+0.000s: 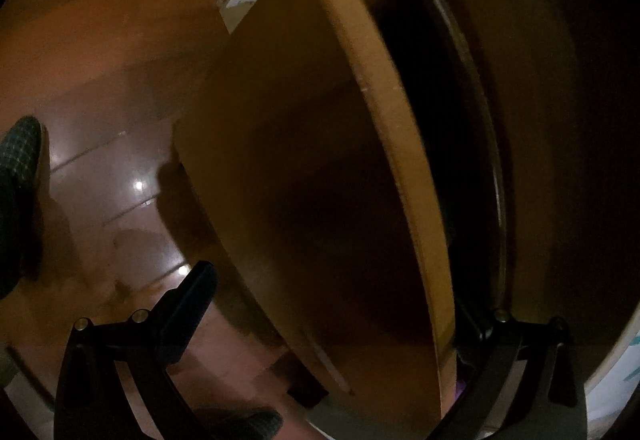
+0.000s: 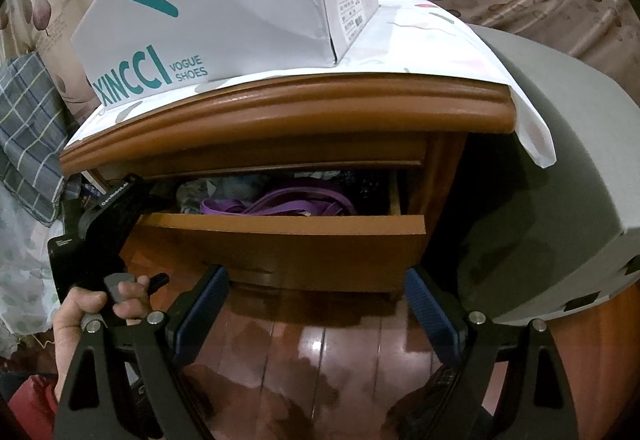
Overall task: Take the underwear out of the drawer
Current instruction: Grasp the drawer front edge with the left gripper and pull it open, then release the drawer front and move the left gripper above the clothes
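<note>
Your right gripper (image 2: pixel 316 304) hangs wide open; your left gripper (image 1: pixel 332 336) straddles the drawer (image 2: pixel 280 236) front. Ahead, inside, lies purple underwear (image 2: pixel 276 205) (soft, light, likely tangled): pinch a bunched fold.

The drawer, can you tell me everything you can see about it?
The drawer is orange-brown wood with a flat front panel, pulled partly out of the nightstand. Inside lies a jumble of clothes, with purple straps on top. The left hand-held gripper sits at its left front corner, one finger either side of the front panel. The right hand-held gripper hangs open before it.
</note>
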`<act>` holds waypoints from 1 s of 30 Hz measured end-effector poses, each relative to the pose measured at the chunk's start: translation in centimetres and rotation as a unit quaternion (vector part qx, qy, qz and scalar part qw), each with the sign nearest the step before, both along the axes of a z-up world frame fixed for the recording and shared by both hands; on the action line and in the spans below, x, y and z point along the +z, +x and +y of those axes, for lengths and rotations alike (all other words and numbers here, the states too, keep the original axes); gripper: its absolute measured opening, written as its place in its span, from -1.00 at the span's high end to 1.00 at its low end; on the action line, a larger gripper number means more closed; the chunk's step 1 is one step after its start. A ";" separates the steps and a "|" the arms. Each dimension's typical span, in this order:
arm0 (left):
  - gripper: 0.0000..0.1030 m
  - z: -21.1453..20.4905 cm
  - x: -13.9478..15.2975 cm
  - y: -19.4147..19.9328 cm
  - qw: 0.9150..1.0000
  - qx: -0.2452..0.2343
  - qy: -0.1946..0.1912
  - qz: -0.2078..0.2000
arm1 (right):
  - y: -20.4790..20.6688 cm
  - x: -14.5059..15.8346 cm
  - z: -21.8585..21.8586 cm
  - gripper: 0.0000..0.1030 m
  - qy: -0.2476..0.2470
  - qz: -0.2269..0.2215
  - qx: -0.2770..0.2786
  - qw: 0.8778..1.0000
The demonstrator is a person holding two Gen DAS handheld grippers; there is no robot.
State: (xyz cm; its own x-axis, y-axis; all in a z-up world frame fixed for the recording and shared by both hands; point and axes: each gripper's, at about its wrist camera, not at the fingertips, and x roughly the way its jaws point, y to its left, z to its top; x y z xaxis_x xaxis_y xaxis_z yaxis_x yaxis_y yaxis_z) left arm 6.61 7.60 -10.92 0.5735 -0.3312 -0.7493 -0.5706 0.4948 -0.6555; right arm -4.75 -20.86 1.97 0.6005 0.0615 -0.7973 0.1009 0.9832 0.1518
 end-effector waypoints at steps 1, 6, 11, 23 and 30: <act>-1.00 -0.3 0.1 -0.2 1.000 -0.003 0.008 -0.002 | 0.0 0.0 -0.1 -0.78 -0.001 0.000 0.000 1.000; -1.00 0.0 -0.3 -1.4 1.000 -0.017 0.016 -0.004 | -0.1 0.3 -0.2 -0.78 -0.006 -0.005 -0.002 1.000; -1.00 0.4 1.0 -3.3 0.999 -0.030 0.034 -0.004 | -0.2 0.7 -0.7 -0.78 -0.006 -0.011 -0.008 1.000; -1.00 0.9 2.6 -6.9 0.998 -0.049 0.045 0.015 | -0.4 1.0 -0.6 -0.78 -0.020 -0.017 -0.010 1.000; -1.00 1.4 0.9 -8.7 0.997 -0.062 0.050 0.018 | -0.4 1.0 -0.8 -0.78 -0.021 -0.016 -0.014 1.000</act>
